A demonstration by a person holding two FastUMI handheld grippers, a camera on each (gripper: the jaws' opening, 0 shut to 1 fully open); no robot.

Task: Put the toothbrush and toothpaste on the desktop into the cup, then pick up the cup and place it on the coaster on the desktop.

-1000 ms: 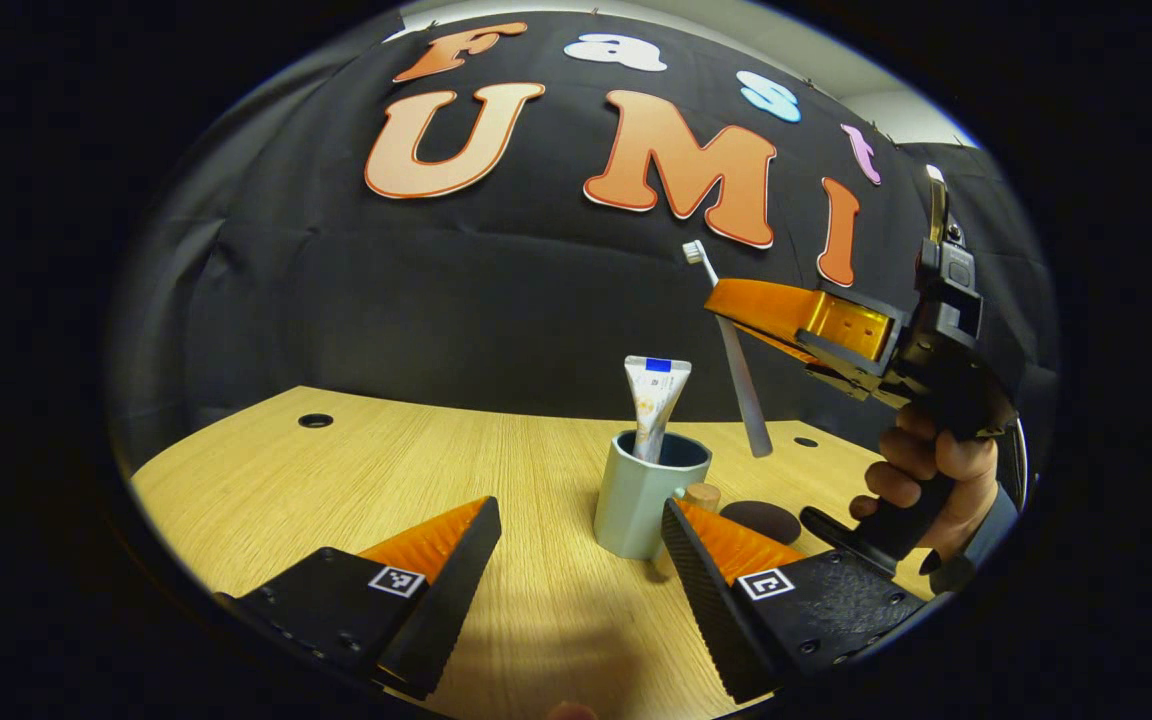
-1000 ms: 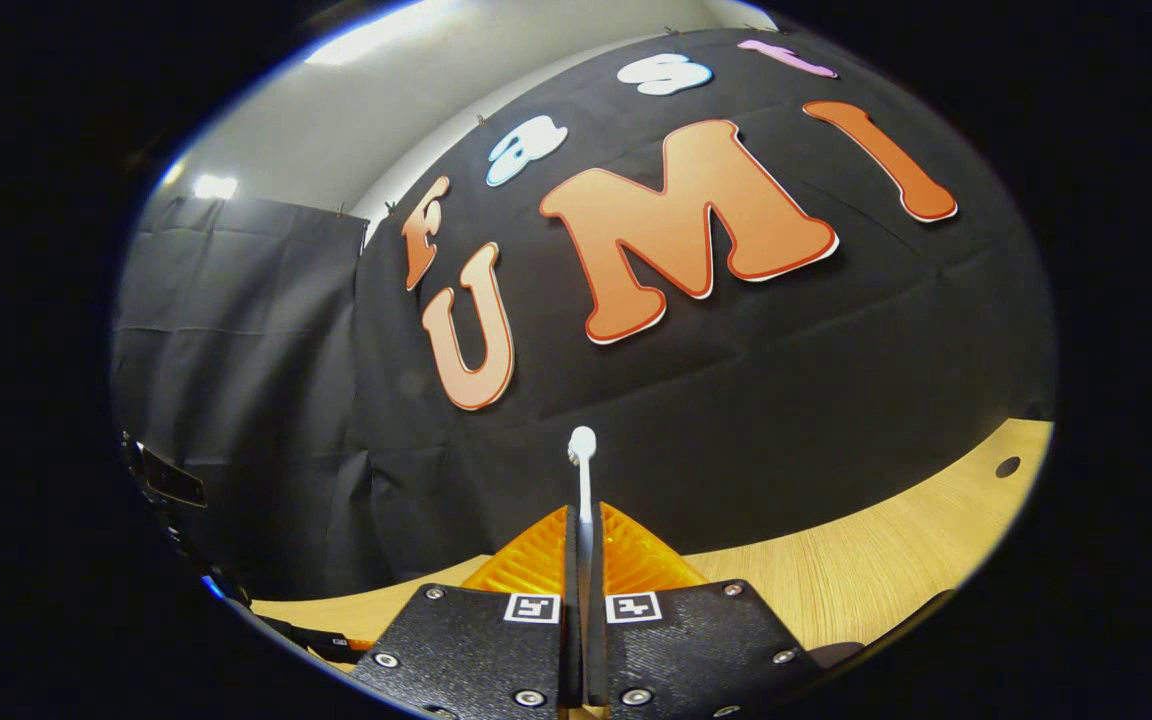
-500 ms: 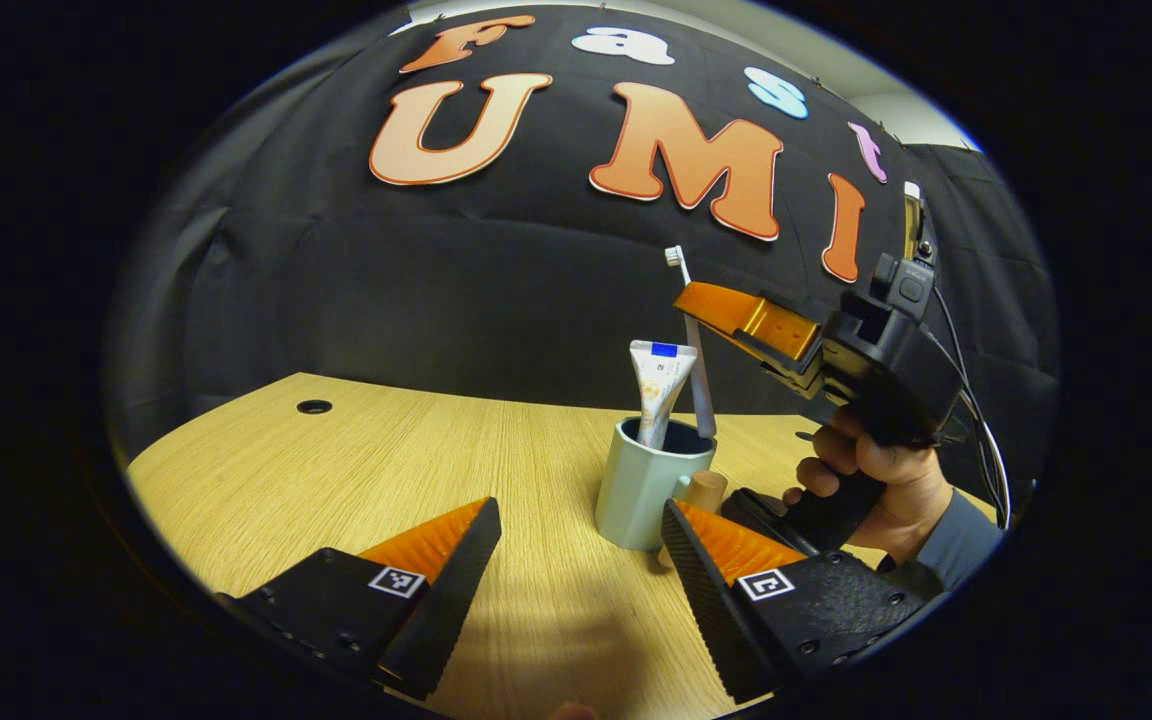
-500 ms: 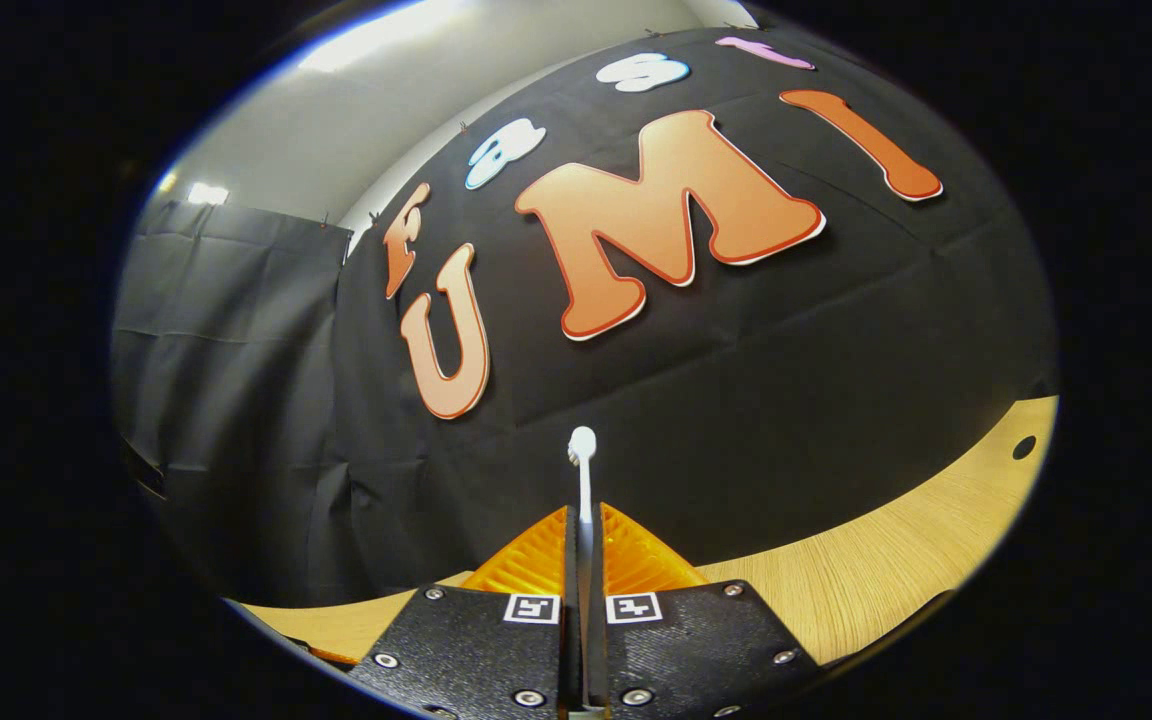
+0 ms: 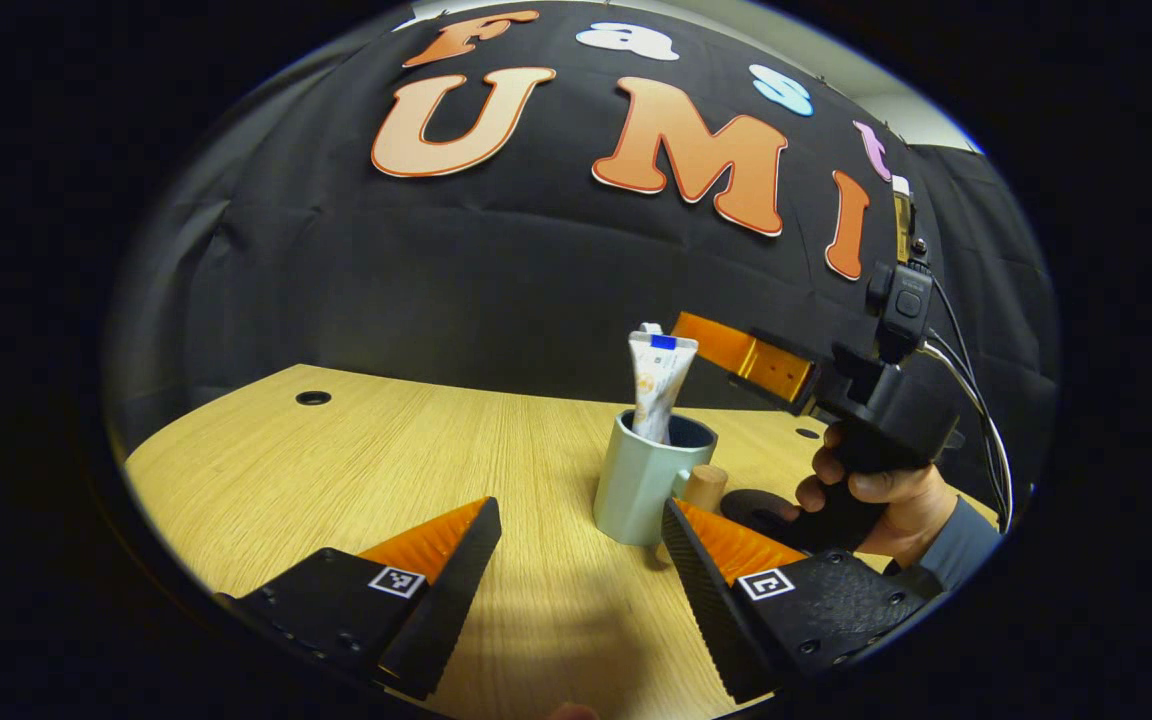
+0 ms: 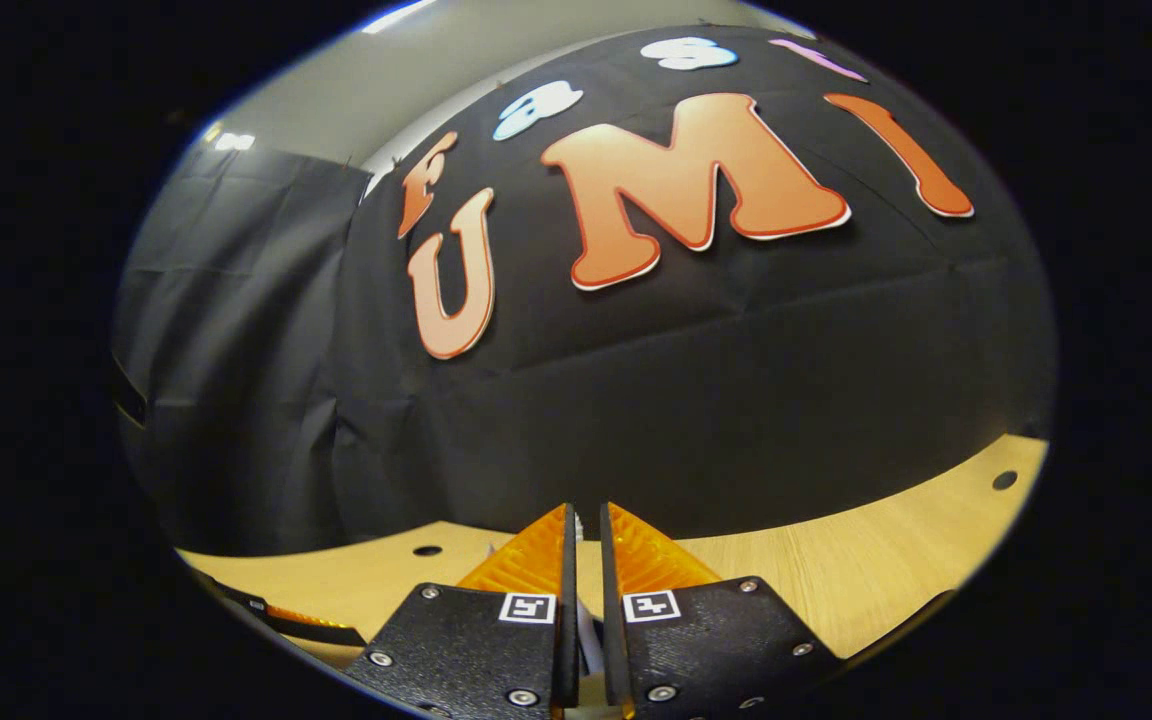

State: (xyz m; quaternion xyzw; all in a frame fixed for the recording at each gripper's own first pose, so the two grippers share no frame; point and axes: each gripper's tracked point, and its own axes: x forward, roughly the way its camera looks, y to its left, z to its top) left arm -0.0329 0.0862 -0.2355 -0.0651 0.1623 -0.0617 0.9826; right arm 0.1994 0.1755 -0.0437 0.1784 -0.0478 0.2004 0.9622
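The pale green ceramic cup [image 5: 636,490] stood upright just ahead of the wide-spread left gripper [image 5: 578,508]. The right gripper [image 6: 586,512] gaped narrowly; its hold on the white toothbrush [image 5: 649,328] was unclear.

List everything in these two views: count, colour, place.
cup: one, pale green, on the desk
toothpaste: one, white, standing in the cup
toothbrush: one, white head behind the toothpaste's top
coaster: one, dark, on the desk beside the cup
desk: one, light wood
left tool: one, open, low before the cup
right tool: one, fingers slightly parted, above the cup
hand: one, holding the right tool
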